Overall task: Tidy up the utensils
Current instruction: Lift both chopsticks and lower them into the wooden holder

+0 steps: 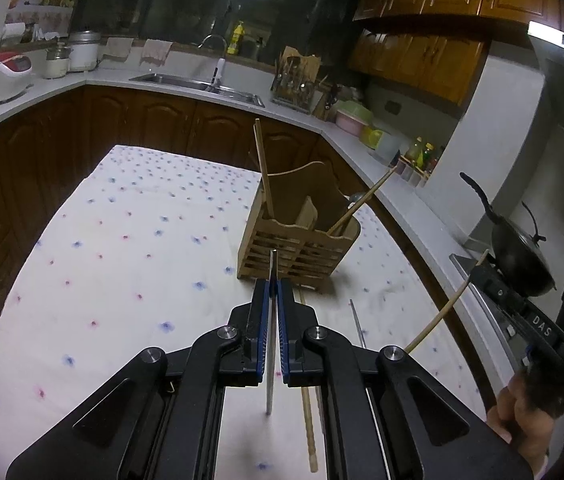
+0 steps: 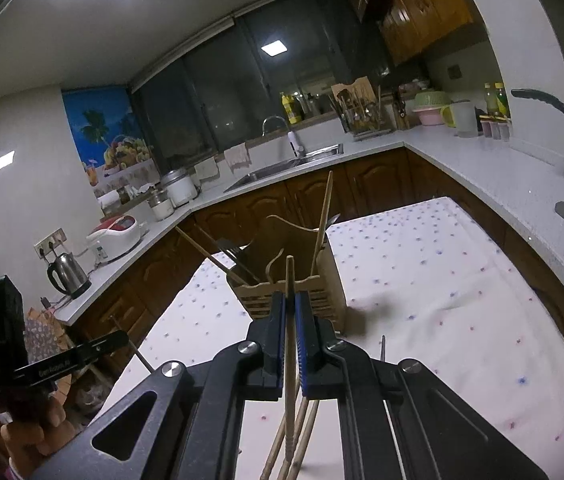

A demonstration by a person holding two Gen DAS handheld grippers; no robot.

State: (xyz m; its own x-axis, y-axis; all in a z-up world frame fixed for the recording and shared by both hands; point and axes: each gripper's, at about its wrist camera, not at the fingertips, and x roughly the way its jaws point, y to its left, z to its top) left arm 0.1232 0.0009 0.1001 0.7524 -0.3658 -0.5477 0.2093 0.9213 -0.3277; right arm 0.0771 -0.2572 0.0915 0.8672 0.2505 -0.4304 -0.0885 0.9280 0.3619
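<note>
1. Bamboo is the stuff of the slatted utensil holder (image 1: 302, 236), which stands upright on the far right part of the desk (image 1: 121, 240), on a white cloth dotted with small blue and red flowers.
2. Inside the holder, one wooden chopstick (image 1: 264, 176) leans left in the left compartment and another (image 1: 362, 204) tilts out to the right from the right one; from the right wrist view a dark fork or two (image 2: 235, 258) also pokes out of it.
3. The left tongs (image 1: 273, 292) are pinched nearly shut on a thin metal chopstick (image 1: 270, 360), which runs between the blue pads and sticks out just past the tips, pointing towards the holder.
4. The right tongs (image 2: 290, 312) are likewise clamped almost shut on a wooden chopstick (image 2: 290, 344), its tip rising above the pads in front of the holder.
5. More wooden chopsticks (image 1: 308, 392) lie on the cloth near the tongs, with a metal one (image 1: 358, 324) just to their right.
6. A hand (image 1: 522, 412) grips the handle of the right tongs at the right edge.
</note>
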